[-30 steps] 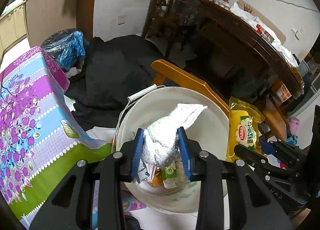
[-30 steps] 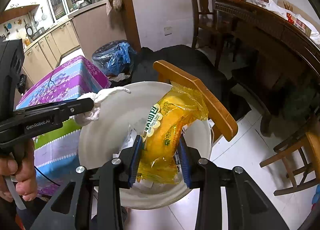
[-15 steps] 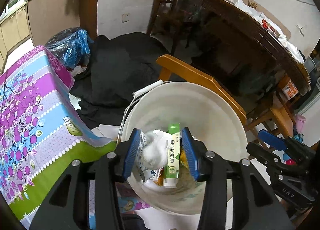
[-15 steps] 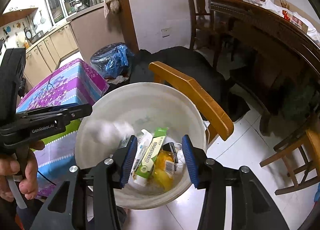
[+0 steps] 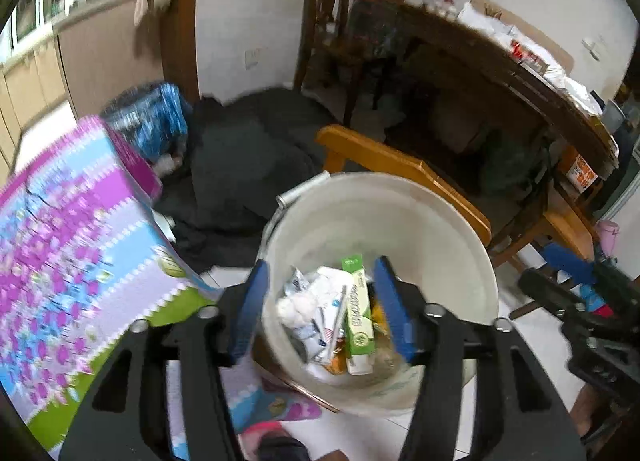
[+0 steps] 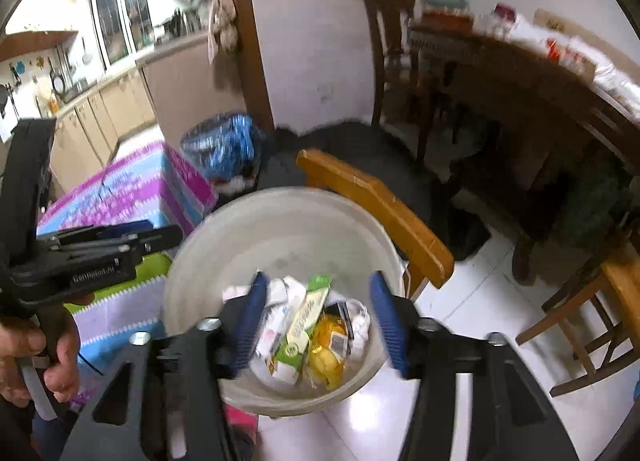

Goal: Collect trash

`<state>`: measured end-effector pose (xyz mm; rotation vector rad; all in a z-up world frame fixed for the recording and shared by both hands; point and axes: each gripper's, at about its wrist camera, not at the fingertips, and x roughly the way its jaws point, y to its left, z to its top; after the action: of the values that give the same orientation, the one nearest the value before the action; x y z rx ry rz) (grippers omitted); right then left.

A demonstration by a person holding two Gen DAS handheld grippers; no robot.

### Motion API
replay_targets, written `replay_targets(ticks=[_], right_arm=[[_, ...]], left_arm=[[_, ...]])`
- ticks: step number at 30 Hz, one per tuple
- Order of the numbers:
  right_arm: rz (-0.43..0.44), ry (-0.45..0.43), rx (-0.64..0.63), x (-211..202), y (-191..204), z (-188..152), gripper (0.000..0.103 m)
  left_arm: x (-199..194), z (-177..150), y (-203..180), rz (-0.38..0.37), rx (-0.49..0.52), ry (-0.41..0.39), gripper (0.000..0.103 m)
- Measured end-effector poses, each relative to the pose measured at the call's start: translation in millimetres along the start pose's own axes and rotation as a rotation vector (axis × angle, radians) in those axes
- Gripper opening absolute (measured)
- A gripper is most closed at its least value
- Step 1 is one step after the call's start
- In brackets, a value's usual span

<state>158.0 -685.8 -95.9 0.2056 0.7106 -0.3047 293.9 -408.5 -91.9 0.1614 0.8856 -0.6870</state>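
A white bucket (image 5: 448,229) stands on the floor and also shows in the right wrist view (image 6: 288,221). Trash lies at its bottom: a white wad (image 5: 298,303), a green and white tube box (image 5: 358,313), and in the right wrist view a yellow snack packet (image 6: 326,361) beside the green box (image 6: 304,321). My left gripper (image 5: 320,309) is open and empty above the bucket. My right gripper (image 6: 318,319) is open and empty above it too. The left gripper also shows from the side in the right wrist view (image 6: 120,245).
A table with a purple and blue floral cloth (image 5: 68,253) stands left of the bucket. A wooden chair back (image 5: 400,177) is right behind it. A dark cloth heap (image 5: 240,157), a blue bag (image 5: 156,121) and a dark dining table (image 5: 520,81) lie beyond.
Both grippers opened. The white wad fell from the left gripper and the yellow packet from the right gripper into the bucket. Both grippers have opened wider and pulled back slightly since.
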Motion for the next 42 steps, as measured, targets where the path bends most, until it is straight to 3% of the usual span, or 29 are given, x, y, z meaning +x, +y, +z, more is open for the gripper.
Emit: replay_targets(ticks=[6,9,14,18,21,27,29,33,39,42], right_arm=[[-0.075,-0.218,-0.033,-74.5,46.9,-22.9,0.086],[-0.103,-0.310,-0.003,-114.4,63.7,-37.0,0.097],[-0.132,-0.393,0.019,-170.7,95.9,-71.6,0.098],[-0.140,-0.402,0.042,-203.1,113.2,-112.4,0.098],[-0.161,-0.395,0.049,-221.3,126.9,-141.7,0.098],[-0.154,-0.393,0.093,-255.2,139.4,-188.4,0.098],[-0.193,-0.397,0.098,-264.2,141.8,-199.3,0.098],[-0.178,-0.443,0.097,-281.1,142.3,-213.4,0.098],[-0.204,-0.619,0.092,-314.4,145.9,-228.1,0.098],[-0.182,-0.645,0.110,-325.9,143.8,-232.0,0.098]], left_arm=[[-79.0,-27.8,8.5,0.080,0.062,-0.235,0.095],[-120.9,-42.6,17.7,0.080,0.058,-0.341,0.097],[-180.7,-68.9,32.1,0.055,0.018,-0.460,0.097],[-208.7,-96.7,35.4,0.015,0.017,-0.485,0.097],[-222.1,-120.0,30.0,0.056,0.038,-0.457,0.097],[-245.6,-162.9,18.1,0.071,0.084,-0.489,0.097],[-250.5,-168.9,19.5,0.075,0.072,-0.491,0.097],[-265.3,-185.5,13.6,0.073,0.071,-0.535,0.097],[-287.3,-207.9,1.0,0.090,0.105,-0.641,0.097],[-294.4,-211.1,-3.9,0.074,0.111,-0.669,0.097]])
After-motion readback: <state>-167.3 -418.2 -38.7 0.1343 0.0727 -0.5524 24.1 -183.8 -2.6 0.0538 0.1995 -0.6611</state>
